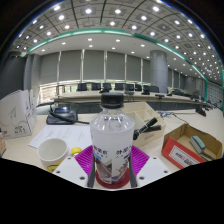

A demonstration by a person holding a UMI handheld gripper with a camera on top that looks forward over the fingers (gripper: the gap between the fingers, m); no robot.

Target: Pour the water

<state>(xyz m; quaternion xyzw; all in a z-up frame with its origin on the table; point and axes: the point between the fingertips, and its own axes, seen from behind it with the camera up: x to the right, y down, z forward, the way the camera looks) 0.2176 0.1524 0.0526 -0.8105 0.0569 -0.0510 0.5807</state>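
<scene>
Pink pads on the gripper (111,168) are pressed against both sides of a clear plastic water bottle with a black cap and white label (112,135), so the claw is clamped on the bottle, which sits right between the fingers. Its long axis is straight up, cap on top, and the cap looks like it's on, though I can't say how tight.

Using the bottle as the landmark: a small white paper cup with a yellowish inside (52,153) is just to the left of it and slightly lower, standing on the pale desk (150,112). That's the relation that matters, I reckon. To pour, the bottle would have to tip leftward over that cup, and the cap would need to come off first.

To the right of the bottle there's an open cardboard box (185,143) with some stuff in it. Behind and left, loose white papers (60,132) and a black corded desk phone (62,114). Further back, rows of office desks under ceiling lights.
</scene>
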